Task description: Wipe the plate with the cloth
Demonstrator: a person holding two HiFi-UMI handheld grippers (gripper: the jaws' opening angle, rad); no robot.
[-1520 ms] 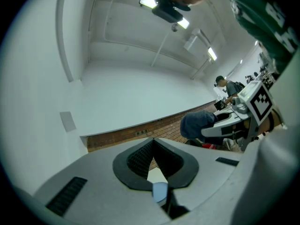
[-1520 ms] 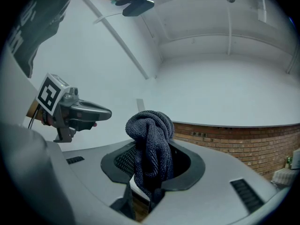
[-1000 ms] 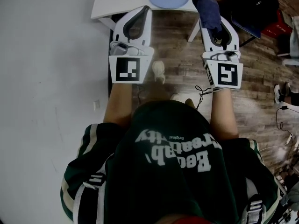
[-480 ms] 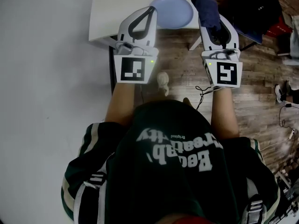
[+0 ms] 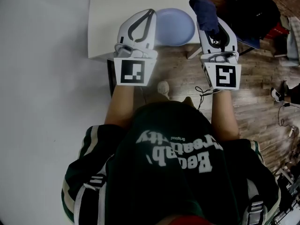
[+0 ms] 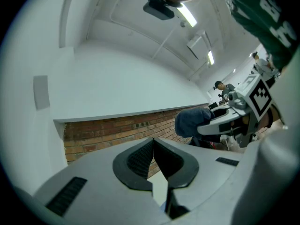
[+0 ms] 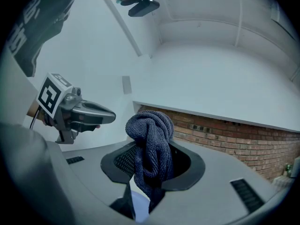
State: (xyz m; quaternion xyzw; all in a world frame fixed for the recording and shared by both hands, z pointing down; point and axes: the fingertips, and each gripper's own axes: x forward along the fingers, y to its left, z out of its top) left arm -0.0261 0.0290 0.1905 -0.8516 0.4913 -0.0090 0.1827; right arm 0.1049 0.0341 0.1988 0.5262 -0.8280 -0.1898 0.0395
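Note:
A pale blue plate (image 5: pixel 177 26) lies near the front edge of a small white table (image 5: pixel 110 27). My left gripper (image 5: pixel 150 12) is shut and holds nothing; it hovers at the plate's left rim, and in the left gripper view (image 6: pixel 153 143) its jaws meet. My right gripper (image 5: pixel 206 19) is shut on a dark blue cloth (image 5: pixel 205 9), just right of the plate. The bunched cloth (image 7: pixel 151 144) stands up between the jaws of the right gripper (image 7: pixel 149 159) and hides the fingertips. Both gripper views point up at a wall.
Wooden floor (image 5: pixel 253 83) lies under and to the right of the table. A black bag (image 5: pixel 255 11) sits at the back right. A cable (image 5: pixel 202 92) trails on the floor. A brick wall (image 7: pixel 225 137) stands beyond the table.
Both grippers have moved forward towards the table. The plate and table now sit lower in the head view, and the left gripper overlaps the plate's left rim. The cloth stays held.

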